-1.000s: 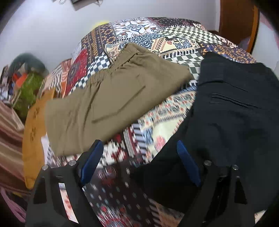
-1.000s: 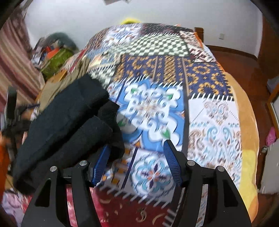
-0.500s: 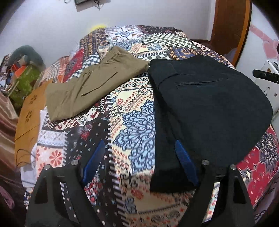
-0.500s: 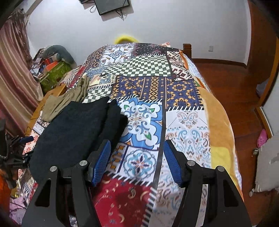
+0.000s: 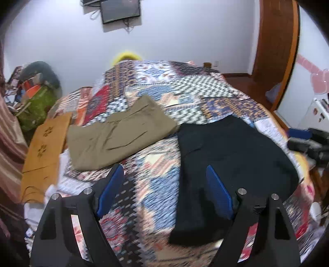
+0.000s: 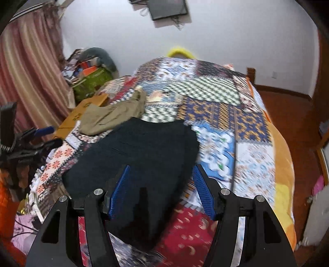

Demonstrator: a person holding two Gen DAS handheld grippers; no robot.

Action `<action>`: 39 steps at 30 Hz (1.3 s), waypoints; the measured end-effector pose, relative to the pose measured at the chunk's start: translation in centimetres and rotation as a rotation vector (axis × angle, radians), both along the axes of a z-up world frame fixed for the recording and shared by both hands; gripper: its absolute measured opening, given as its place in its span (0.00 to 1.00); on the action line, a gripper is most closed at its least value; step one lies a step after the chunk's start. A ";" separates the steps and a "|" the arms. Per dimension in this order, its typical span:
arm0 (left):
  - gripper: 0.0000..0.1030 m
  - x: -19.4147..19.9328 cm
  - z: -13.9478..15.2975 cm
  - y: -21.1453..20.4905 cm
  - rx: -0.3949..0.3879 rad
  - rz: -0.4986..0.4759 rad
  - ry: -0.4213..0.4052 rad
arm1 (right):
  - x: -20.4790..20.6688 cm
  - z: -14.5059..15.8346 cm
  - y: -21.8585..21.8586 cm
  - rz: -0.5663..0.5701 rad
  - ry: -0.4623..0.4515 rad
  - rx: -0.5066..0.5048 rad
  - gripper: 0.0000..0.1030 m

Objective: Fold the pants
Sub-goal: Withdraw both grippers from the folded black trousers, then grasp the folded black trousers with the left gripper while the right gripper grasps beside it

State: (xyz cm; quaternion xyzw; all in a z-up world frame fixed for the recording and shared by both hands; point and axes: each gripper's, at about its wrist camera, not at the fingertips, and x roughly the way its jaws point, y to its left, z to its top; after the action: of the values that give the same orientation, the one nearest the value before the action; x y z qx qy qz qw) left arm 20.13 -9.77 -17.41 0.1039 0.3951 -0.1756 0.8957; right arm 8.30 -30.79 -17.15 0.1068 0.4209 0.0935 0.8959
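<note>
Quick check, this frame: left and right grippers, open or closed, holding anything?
Left gripper: open, holding nothing, above the quilt beside the black pants.
Right gripper: open, holding nothing, over the black pants.

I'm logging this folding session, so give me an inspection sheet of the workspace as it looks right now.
Surface: bed under a patchwork quilt, pattern blurred by motion.
Job's things: black pants lie folded flat near the foot; khaki pants lie folded beside them, apart.
Clutter: orange cardboard box and green bag beside the bed.
Grippers: left gripper open above the quilt, fingers empty; right gripper open over the black pants, holding nothing.
Cables: loose wires under the wall-mounted screen.
Surroundings: white wall, striped pink curtain, wooden door frame.
</note>
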 end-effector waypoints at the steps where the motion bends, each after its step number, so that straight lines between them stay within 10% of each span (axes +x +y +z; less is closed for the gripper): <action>1: 0.80 0.3 -0.2 -0.8 -0.005 -0.016 0.002 | 0.3 0.0 0.5 0.015 -0.012 -0.001 0.57; 14: 0.81 2.7 -8.3 -5.4 0.031 -0.084 0.172 | 2.6 -6.5 2.6 0.090 0.133 0.037 0.48; 35: 0.81 1.5 -3.2 -1.8 0.045 -0.041 0.066 | -0.3 -3.7 -2.7 -0.077 0.148 -0.013 0.56; 39: 0.84 2.3 -3.7 -1.6 0.026 -0.028 0.105 | -0.3 -3.6 -3.2 -0.099 0.143 0.021 0.71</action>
State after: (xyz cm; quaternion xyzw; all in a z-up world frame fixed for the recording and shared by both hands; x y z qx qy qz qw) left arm 22.45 -11.36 -21.07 0.1116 0.4426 -0.1880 0.8697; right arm 8.02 -33.97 -20.71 0.1434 0.4769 0.0458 0.8660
